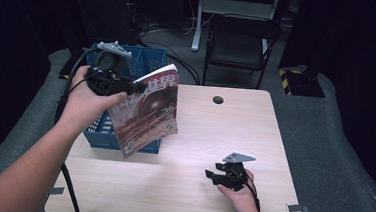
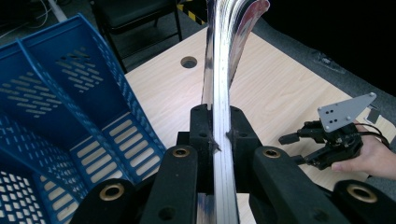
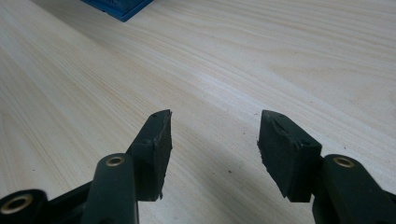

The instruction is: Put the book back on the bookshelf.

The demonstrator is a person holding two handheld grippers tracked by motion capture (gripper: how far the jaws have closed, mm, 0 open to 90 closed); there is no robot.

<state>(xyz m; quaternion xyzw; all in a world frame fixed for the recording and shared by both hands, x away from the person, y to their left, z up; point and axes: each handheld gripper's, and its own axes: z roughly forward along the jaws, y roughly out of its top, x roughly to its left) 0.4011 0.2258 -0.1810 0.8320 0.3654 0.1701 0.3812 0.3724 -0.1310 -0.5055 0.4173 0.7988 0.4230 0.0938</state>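
Magazine (image 1: 148, 110) hangs pinched by its edge in my left hand-held gripper (image 1: 136, 88), raised beside the blue basket (image 1: 149, 55) at the counter's (image 1: 234, 134) far left. I judge this the carrying step; next I must line its lower edge over a compartment and lower it in. My right hand-held gripper (image 1: 212, 176) rests spread and empty on the counter.
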